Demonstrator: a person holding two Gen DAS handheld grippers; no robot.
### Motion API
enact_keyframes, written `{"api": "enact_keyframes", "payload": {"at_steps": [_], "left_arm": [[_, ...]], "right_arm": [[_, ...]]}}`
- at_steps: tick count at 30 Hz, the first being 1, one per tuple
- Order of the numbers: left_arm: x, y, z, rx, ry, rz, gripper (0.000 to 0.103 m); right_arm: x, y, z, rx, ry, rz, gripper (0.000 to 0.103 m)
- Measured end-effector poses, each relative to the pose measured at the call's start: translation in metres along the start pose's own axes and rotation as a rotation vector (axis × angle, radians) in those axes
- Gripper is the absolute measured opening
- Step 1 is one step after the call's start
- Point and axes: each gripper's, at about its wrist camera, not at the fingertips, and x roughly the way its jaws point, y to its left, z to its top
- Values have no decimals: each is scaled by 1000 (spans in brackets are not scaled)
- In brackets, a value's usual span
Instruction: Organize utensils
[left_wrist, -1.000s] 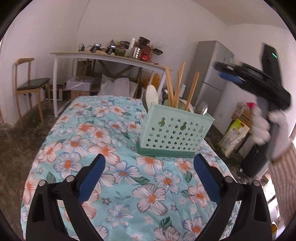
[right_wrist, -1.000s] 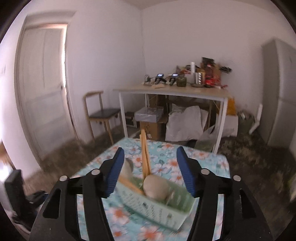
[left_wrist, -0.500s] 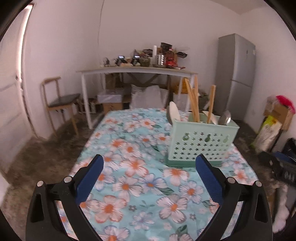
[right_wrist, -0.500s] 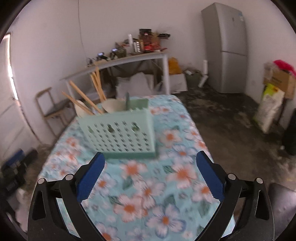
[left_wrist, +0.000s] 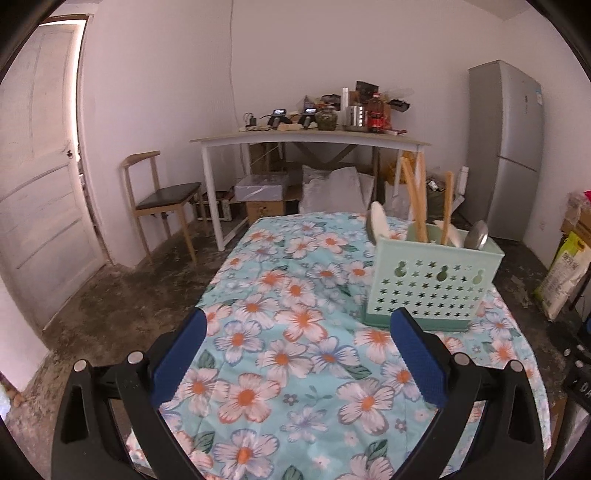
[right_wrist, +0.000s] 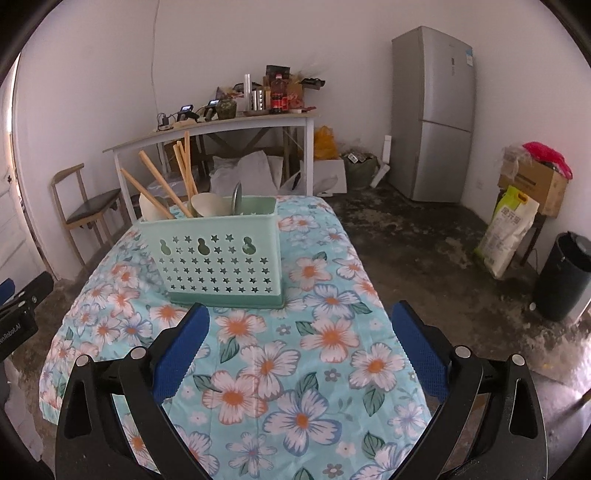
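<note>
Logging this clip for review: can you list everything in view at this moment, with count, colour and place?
Utensil basket: one, mint green, on the tablecloth.
Chopsticks: several, wooden, standing in the basket.
Spoons: a few, pale and metal, in the basket; exact count unclear.
Tablecloth: one, blue floral, covering the near table.
Side table: one, white, against the far wall, cluttered on top.
Chair: one, wooden with dark seat, beside the side table.
Fridge: one, grey, in the far corner.
Door: one, white, on the left wall.
Sack: one, white and yellow, on the floor.
Bin: one, dark, beside the sack.
Left gripper: blue pads, open, empty.
Right gripper: blue pads, open, empty.
</note>
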Motion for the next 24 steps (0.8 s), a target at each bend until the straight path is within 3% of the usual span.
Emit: {"api": "enact_keyframes", "payload": {"at_steps": [11,24], "left_arm": [[2,10,0,-30,13,51,97],[6,12,0,-27,25,57,97]], "right_arm": [[0,3,4,-7,-3,-17,95],[1,4,6,-11,0,-13,95]]}}
